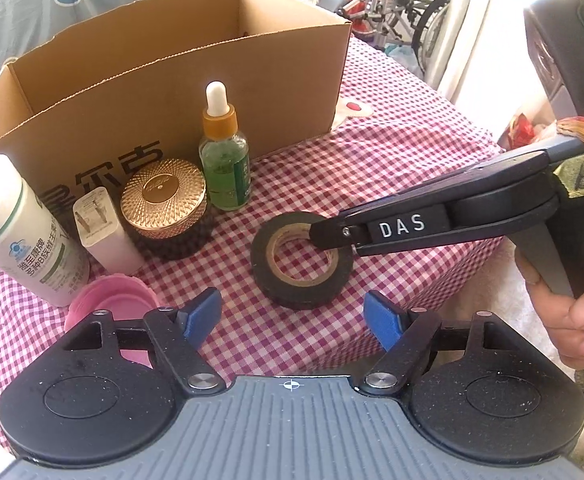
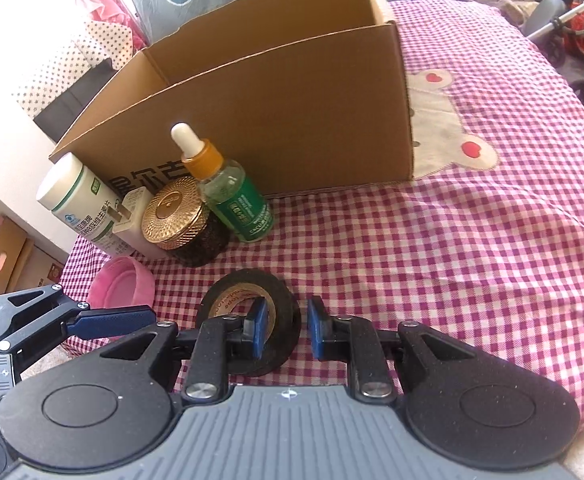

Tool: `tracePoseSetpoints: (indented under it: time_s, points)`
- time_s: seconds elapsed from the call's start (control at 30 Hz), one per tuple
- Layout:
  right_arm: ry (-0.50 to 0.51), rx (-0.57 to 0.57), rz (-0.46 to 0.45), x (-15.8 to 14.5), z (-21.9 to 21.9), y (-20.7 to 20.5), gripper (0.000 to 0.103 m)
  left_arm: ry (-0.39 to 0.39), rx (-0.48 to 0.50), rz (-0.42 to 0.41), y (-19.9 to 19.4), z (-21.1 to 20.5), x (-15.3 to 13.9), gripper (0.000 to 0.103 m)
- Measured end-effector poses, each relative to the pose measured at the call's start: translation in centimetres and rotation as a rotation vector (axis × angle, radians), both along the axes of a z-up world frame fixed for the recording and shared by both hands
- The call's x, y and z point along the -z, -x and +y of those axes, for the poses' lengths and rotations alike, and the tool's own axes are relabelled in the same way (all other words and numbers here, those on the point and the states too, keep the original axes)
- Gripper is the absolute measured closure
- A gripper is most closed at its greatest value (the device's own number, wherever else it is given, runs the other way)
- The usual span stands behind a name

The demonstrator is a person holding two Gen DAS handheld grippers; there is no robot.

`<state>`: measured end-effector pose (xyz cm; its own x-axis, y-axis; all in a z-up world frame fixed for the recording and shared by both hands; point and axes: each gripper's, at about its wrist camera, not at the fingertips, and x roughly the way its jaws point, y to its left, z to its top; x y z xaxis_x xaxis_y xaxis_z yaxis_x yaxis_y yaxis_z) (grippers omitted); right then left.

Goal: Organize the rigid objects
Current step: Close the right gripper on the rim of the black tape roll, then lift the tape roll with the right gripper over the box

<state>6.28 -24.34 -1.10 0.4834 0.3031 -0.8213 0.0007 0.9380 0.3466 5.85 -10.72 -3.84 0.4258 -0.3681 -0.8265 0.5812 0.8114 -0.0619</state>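
A black tape roll lies flat on the checked cloth; it also shows in the right wrist view. My right gripper straddles the roll's near wall, one finger inside the hole and one outside, with a gap still showing; in the left wrist view it reaches in from the right. My left gripper is open and empty just in front of the roll. A green dropper bottle, a gold-lidded jar, a white charger and a white pill bottle stand before the cardboard box.
A pink lid lies at the left near my left gripper. The cardboard box is open at the top. The checked cloth stretches right of the box. Wheelchairs stand behind the table.
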Motion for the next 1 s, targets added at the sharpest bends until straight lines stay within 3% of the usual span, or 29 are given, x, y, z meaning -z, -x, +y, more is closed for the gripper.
tracePoseSetpoints:
  time_s: [0.53,1.0]
  points:
    - [-0.06,0.038,0.0,0.2,-1.4,0.6,0.081,-0.099,0.086,-0.025,-0.7,-3.4,1.4,0.037]
    - [-0.12,0.035,0.002,0.5,-1.7,0.5,0.081,-0.069,0.064,-0.023,-1.2,-3.3,1.3,0.037]
